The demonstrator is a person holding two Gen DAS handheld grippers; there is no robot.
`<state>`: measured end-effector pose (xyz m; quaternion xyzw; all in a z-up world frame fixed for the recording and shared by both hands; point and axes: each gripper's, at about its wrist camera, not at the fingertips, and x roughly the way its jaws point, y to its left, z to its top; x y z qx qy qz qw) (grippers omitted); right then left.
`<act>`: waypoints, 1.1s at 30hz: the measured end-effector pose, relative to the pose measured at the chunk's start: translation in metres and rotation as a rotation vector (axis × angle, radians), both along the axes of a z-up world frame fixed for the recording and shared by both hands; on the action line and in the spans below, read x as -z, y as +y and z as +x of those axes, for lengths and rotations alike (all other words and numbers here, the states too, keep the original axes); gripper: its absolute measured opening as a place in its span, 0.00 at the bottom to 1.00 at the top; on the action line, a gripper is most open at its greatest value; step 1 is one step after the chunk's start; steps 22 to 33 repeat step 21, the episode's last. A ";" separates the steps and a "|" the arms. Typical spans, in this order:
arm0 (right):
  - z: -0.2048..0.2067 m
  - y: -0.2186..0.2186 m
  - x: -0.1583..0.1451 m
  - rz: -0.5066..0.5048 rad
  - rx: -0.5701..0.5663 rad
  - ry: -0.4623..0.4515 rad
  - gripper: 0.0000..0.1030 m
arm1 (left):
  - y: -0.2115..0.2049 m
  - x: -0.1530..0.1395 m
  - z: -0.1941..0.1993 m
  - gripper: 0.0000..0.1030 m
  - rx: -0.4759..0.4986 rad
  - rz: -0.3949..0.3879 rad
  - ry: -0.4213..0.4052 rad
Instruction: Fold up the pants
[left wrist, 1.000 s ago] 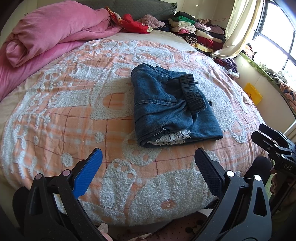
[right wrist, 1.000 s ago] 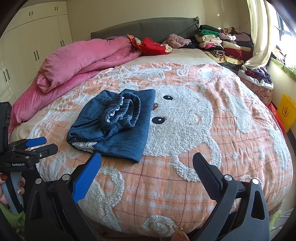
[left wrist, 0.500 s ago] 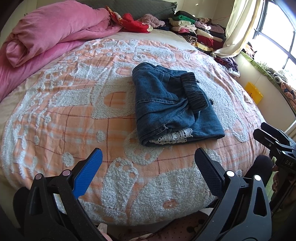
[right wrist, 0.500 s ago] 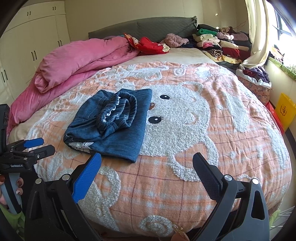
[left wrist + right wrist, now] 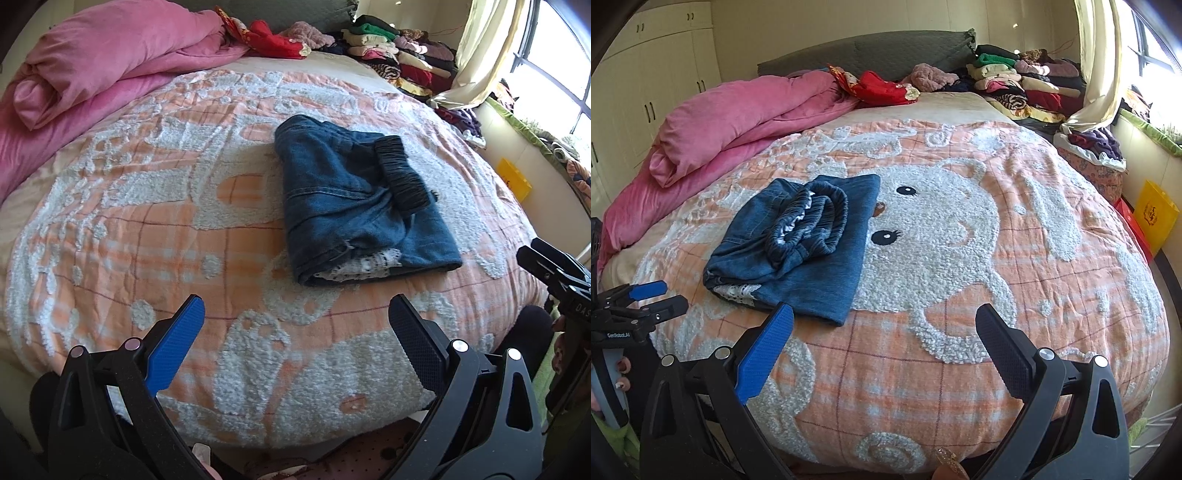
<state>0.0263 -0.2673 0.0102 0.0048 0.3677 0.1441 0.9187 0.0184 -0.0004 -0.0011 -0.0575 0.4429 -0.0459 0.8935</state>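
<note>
Blue denim pants (image 5: 354,206) lie folded into a compact bundle on the bed, with the dark elastic waistband on top and white lace showing at the near edge. They also show in the right wrist view (image 5: 798,243), left of centre. My left gripper (image 5: 295,332) is open and empty, held back near the bed's front edge, short of the pants. My right gripper (image 5: 884,339) is open and empty, to the right of the pants. The right gripper also shows at the right edge of the left wrist view (image 5: 554,269), and the left gripper shows in the right wrist view (image 5: 646,299).
The bed has an orange and white bunny bedspread (image 5: 960,240). A pink duvet (image 5: 92,66) is bunched at the far left. Stacked clothes (image 5: 1015,85) sit at the far right by the headboard. A yellow bag (image 5: 1154,218) stands on the floor.
Both grippers have drifted slightly back from the bed, so the pants sit a little lower in the views. The pants have not moved and both grippers stay open.
</note>
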 end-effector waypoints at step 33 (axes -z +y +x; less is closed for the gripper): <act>0.147 -0.172 0.023 -0.134 0.447 0.069 0.96 | 0.225 0.031 0.135 0.91 -0.534 0.153 0.132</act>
